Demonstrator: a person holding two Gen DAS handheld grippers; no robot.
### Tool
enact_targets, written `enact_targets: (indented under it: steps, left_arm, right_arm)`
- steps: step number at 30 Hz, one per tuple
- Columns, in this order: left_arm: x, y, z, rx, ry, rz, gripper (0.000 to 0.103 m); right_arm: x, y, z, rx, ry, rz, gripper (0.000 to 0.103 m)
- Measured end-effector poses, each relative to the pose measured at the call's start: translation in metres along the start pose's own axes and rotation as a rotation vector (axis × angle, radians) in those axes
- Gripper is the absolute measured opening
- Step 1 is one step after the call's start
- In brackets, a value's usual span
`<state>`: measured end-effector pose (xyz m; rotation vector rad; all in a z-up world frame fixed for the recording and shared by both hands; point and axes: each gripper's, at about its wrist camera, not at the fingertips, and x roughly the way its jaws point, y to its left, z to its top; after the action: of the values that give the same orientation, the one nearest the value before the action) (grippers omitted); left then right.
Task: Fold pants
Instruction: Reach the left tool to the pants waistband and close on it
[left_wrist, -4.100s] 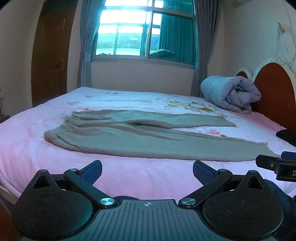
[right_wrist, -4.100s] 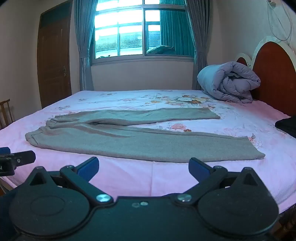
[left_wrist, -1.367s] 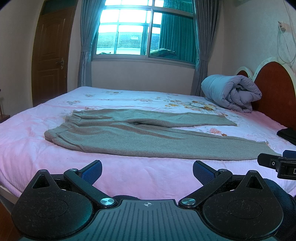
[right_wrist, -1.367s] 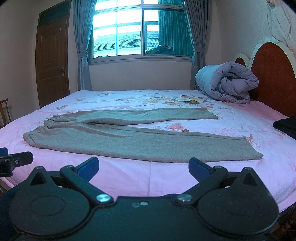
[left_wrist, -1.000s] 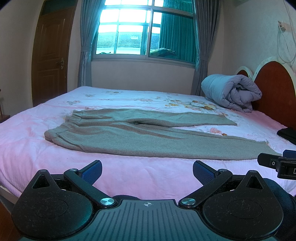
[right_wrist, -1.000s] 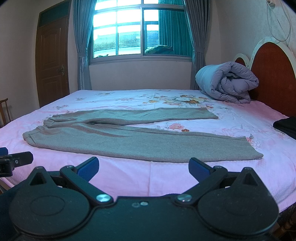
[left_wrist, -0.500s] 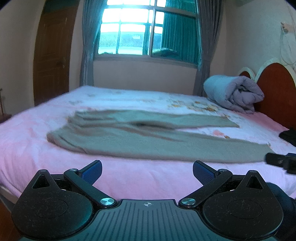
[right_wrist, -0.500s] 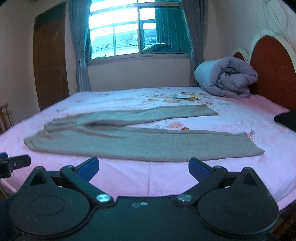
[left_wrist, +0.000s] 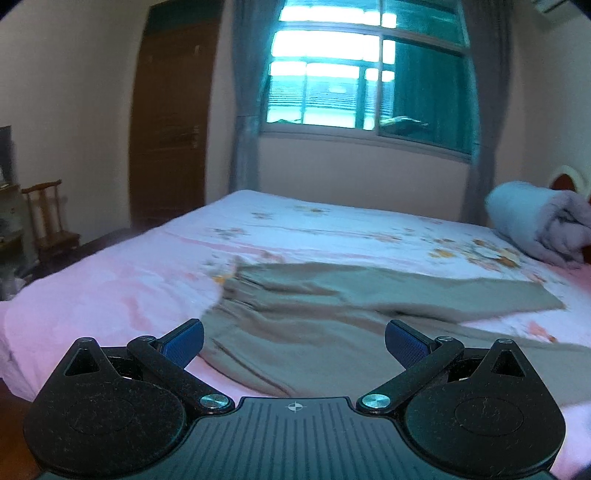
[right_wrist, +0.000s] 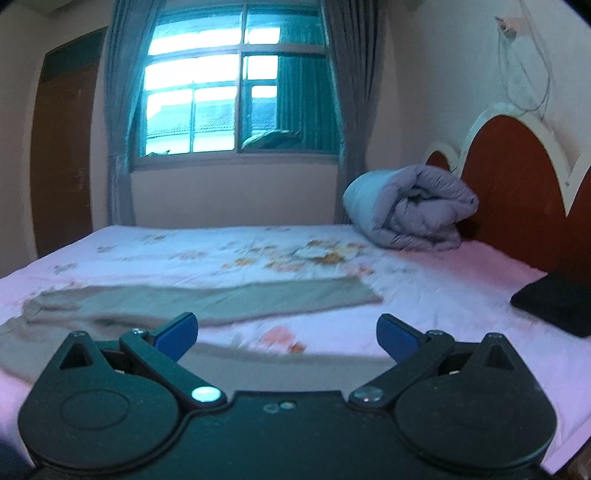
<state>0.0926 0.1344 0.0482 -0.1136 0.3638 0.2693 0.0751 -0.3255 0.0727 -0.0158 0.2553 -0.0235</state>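
Reaching: both grippers hover over the near edge of the bed (left_wrist: 92, 291), nothing grasped; I judge this the approach before the first fold.
Pants: grey-green pants (left_wrist: 332, 325) lie flat and unfolded along the near side of the bed, waistband toward the foot-end corner, legs running toward the headboard (right_wrist: 517, 177).
Legs: they spread apart; the farther leg's cuff (right_wrist: 354, 291) shows in the right wrist view, with bare floral sheet between it and the nearer leg.
Left gripper: left gripper (left_wrist: 293, 341) hangs just above the waist end, jaws spread wide and empty.
Right gripper: right gripper (right_wrist: 286, 332) hangs above the nearer leg, jaws released, holding nothing.
Blur: both views are smeared, so fabric edges are soft.
Next move: probably the left jaws should drop onto the waistband edge and the right jaws onto a leg cuff, each pinching a single garment edge without catching the sheet.
Risk: soft knit may sag or drag.
Nearby: a rolled quilt (right_wrist: 410, 210) and a black item (right_wrist: 554, 302) sit well apart from the pants.
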Motion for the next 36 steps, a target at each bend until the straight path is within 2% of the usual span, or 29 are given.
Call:
enact_targets:
  steps: [8,13,19,29,34,36]
  left_arm:
    - [0.051,0.018,0.024,0.003,0.023,0.057,0.103]
    - [0.072,0.018,0.030,0.006,0.025,0.067,0.103]
    - [0.119,0.024,0.043,0.045,0.063,0.091,0.103]
    - [0.243,0.039,0.064,0.203,0.154,0.154,0.103]
    - [0.305,0.038,0.067,0.276,0.208,0.148,0.103]
    - [0.329,0.042,0.071,0.268,0.223,0.128,0.103]
  right_arm:
    - [0.038,-0.024,0.034,0.002,-0.039,-0.061,0.097]
    - [0.058,-0.025,0.044,-0.002,-0.046,-0.060,0.097]
    - [0.092,-0.022,0.057,-0.050,-0.037,-0.067,0.097]
    - [0.187,-0.028,0.072,-0.107,0.016,-0.124,0.097]
    - [0.240,-0.026,0.068,-0.175,0.056,-0.135,0.097]
    - [0.262,-0.026,0.065,-0.186,0.077,-0.126,0.097]
